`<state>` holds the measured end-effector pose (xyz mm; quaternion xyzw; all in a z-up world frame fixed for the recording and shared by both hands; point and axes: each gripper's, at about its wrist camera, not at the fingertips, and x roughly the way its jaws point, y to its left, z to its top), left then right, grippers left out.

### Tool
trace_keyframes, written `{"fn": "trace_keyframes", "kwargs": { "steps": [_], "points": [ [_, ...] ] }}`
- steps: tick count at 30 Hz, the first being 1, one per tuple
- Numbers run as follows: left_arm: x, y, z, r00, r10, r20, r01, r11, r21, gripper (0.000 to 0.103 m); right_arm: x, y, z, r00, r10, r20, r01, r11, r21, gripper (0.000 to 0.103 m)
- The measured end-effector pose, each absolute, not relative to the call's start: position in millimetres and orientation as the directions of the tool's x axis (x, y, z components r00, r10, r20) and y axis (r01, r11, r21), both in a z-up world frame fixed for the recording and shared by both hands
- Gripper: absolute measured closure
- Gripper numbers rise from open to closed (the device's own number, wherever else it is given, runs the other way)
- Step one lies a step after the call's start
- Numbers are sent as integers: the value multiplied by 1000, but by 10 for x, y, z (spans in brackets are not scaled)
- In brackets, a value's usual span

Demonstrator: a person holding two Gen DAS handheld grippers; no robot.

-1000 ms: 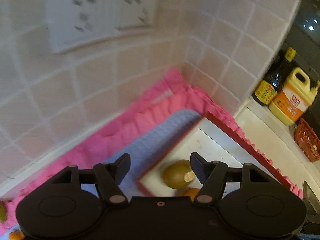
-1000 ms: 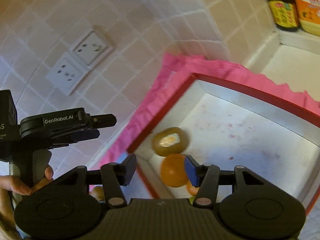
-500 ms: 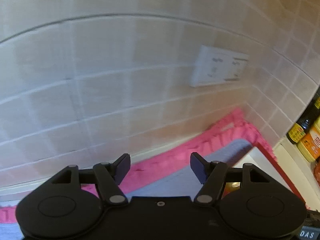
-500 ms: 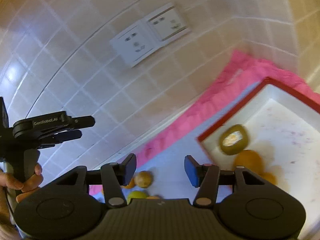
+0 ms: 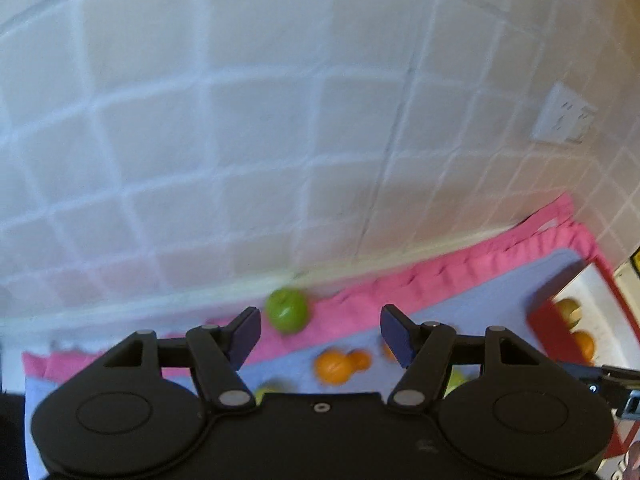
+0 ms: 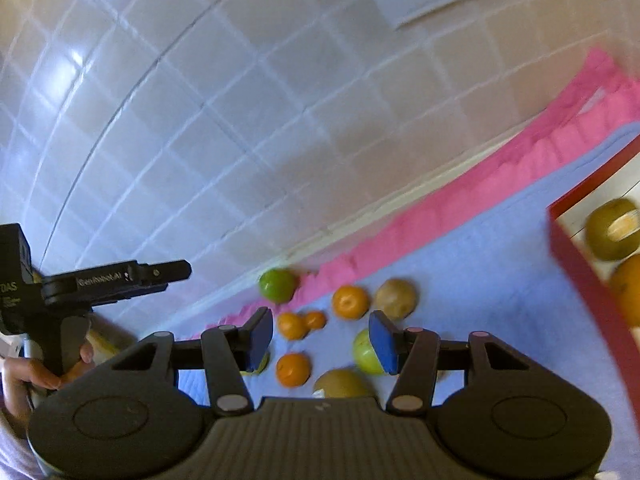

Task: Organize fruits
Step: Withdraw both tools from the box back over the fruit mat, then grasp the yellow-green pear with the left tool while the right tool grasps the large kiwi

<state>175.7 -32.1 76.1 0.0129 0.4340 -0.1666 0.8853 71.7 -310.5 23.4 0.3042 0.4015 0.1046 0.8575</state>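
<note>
Orange and green loose fruits [image 6: 350, 301] lay on the blue mat, near the red tray [image 6: 580, 264]; both the left gripper [image 5: 320, 336] and right gripper [image 6: 321, 336] gaped, seemingly empty; a hasty pinch might roll one away

**Both grippers tipped downward, jaws apart and empty**

The left gripper [image 5: 320, 334] points down at a slant, its jaws standing wide with nothing between them. The right gripper [image 6: 321, 340] tilts down less steeply, jaws parted more narrowly, gripping nothing. In the right wrist view a hand [image 6: 24, 376] clasps the left gripper's handle.
</note>
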Motion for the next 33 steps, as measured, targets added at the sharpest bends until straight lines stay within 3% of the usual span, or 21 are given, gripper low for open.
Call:
{"fn": "trace_keyframes", "kwargs": {
  "steps": [18,22,27,30,33],
  "points": [
    [1821,57,-347,406,-239,-882,191,966,-174,25,861,-2522,-533,466,438,-769,100,838,537,37],
    [1868,75,-479,374,-254,-892,181,963,-198,34,907,-2499,-622,452,431,-781,106,843,527,33],
    [1908,43,-595,359,-275,-892,183,958,-222,37,965,-2424,-759,421,429,-799,108,851,514,33],
    [1929,14,-645,347,-287,-893,185,954,-235,48,988,-2406,-841,413,438,-798,119,843,524,33],
    [1927,-8,-648,363,-280,-889,199,955,-220,48,990,-2417,-847,428,422,-799,126,848,515,44]
  ]
}}
